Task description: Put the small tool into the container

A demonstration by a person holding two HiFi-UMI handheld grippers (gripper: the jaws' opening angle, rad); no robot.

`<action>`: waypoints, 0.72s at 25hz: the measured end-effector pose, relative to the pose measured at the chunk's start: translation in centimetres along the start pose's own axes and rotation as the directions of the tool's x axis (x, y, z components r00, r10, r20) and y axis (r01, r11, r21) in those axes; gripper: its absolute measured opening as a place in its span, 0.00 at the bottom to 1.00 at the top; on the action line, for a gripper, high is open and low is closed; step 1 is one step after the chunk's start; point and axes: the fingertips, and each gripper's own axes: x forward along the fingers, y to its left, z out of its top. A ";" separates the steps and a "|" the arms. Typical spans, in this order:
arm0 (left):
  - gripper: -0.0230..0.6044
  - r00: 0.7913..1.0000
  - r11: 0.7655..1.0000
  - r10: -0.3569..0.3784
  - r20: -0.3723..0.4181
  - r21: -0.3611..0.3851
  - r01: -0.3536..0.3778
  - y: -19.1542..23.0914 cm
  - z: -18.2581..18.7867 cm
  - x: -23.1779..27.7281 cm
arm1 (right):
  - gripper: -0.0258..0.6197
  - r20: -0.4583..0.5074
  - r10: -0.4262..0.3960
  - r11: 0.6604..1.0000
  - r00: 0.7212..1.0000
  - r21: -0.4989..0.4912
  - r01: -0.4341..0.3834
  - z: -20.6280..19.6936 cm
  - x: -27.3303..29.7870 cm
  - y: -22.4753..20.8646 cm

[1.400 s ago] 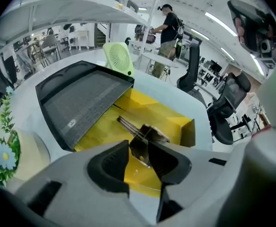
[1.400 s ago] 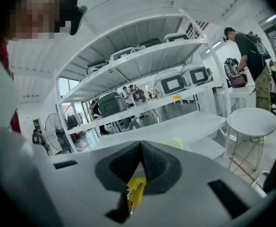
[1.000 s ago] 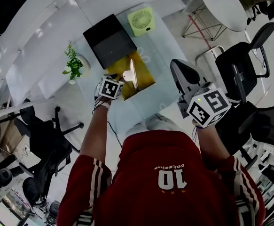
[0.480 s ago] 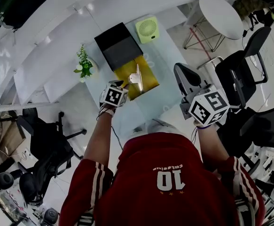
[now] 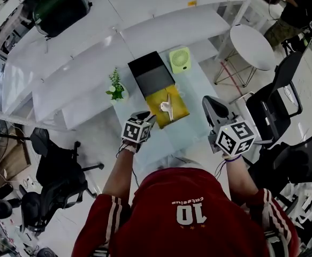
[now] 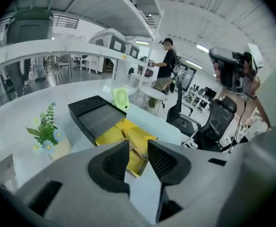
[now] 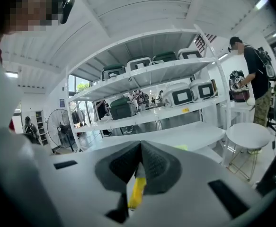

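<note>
A small silver tool (image 5: 167, 106) lies on a flat yellow tray (image 5: 173, 115) on the glass table. The black open container (image 5: 151, 73) stands just behind the tray, touching it. My left gripper (image 5: 149, 115) hovers at the tray's near left corner, apart from the tool. In the left gripper view it (image 6: 138, 145) is open, with only the yellow tray (image 6: 128, 129) and black container (image 6: 97, 117) showing past it. My right gripper (image 5: 208, 101) is held up right of the table, aimed at shelves. Its jaws (image 7: 140, 148) meet; a yellow sliver shows low in the slit.
A green fan (image 5: 180, 59) stands behind the container and a small potted plant (image 5: 115, 88) at the table's left. A black office chair (image 5: 276, 98) and a round white table (image 5: 255, 46) are on the right. White shelving (image 5: 91, 63) runs behind; a person (image 6: 165, 70) stands far off.
The head view has pulled back and shows more of the room. My left gripper has drawn back toward the person, away from the silver tool on the tray. The right gripper stays raised.
</note>
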 end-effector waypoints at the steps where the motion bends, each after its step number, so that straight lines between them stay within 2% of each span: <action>1: 0.24 1.000 1.000 -0.009 0.024 -0.012 0.009 -0.5 0.3 -0.9 | 0.05 -0.001 -0.001 1.000 1.000 -0.003 0.001 0.0 -0.2 0.4; 7: 0.24 0.988 0.996 -0.064 0.139 -0.048 0.072 -4.0 1.8 -6.1 | 0.05 -0.002 0.005 1.000 1.000 -0.012 -0.005 0.4 -1.5 3.1; 18: 0.24 0.945 0.996 -0.088 0.314 0.031 0.082 -7.6 4.6 -15.0 | 0.05 0.014 0.021 0.998 1.000 -0.055 -0.020 0.3 -3.5 9.2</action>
